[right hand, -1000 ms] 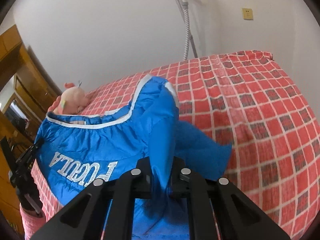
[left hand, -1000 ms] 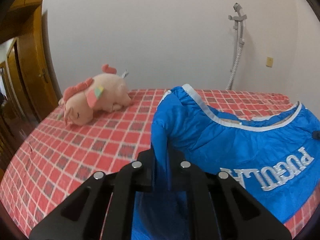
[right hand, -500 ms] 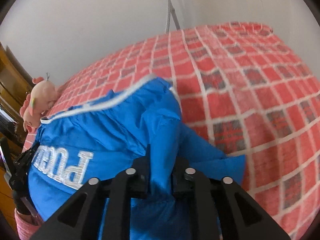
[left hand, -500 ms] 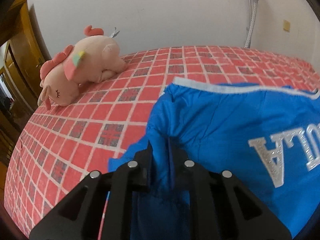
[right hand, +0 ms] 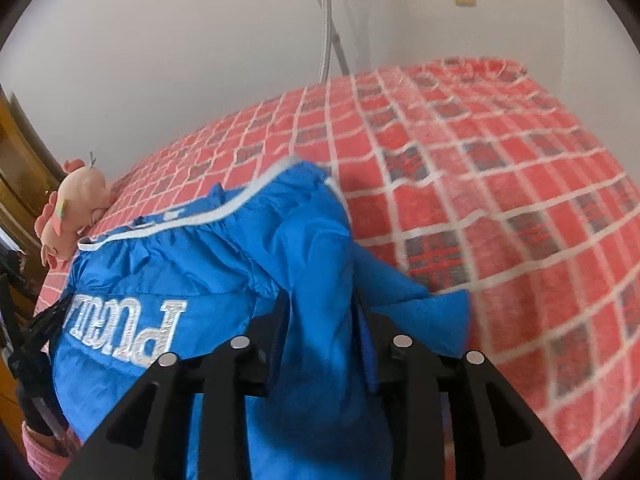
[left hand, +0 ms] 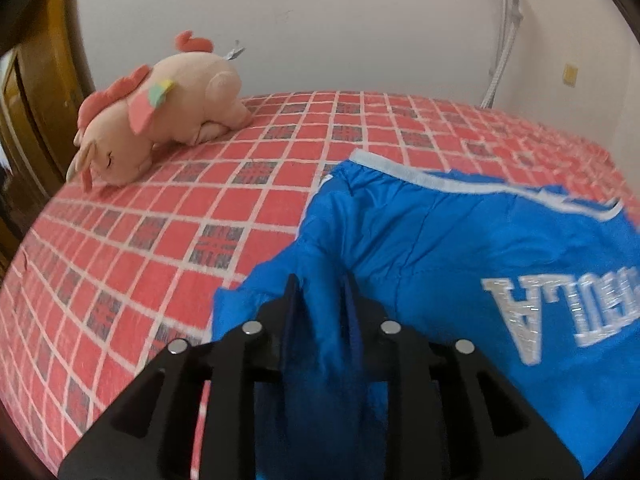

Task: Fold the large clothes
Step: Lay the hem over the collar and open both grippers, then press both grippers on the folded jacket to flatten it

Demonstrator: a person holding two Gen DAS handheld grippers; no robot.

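Note:
A blue garment (left hand: 440, 240) with white trim and silver lettering (left hand: 560, 312) lies folded over on the red checked bed (left hand: 160, 240). My left gripper (left hand: 320, 288) is at its left corner, jaws opening, a loose fold of blue cloth standing between them. In the right wrist view the same garment (right hand: 200, 264) spreads leftward, and my right gripper (right hand: 320, 300) is at its right corner. Its jaws are opening too, with cloth slack in the gap. The other gripper (right hand: 36, 328) and a pink sleeve (right hand: 40, 452) show at the left edge.
A pink plush toy (left hand: 160, 108) lies at the bed's far left corner, also visible as a plush toy (right hand: 76, 208) in the right view. A wooden door (left hand: 36, 100) stands left of the bed. A hose on a stand (right hand: 328, 32) rises by the far wall. Bedspread (right hand: 500, 200) extends right.
Both grippers sank toward the bed with the garment's corners, laying the blue cloth flatter. Both pairs of jaws went from clamped on the cloth to standing apart.

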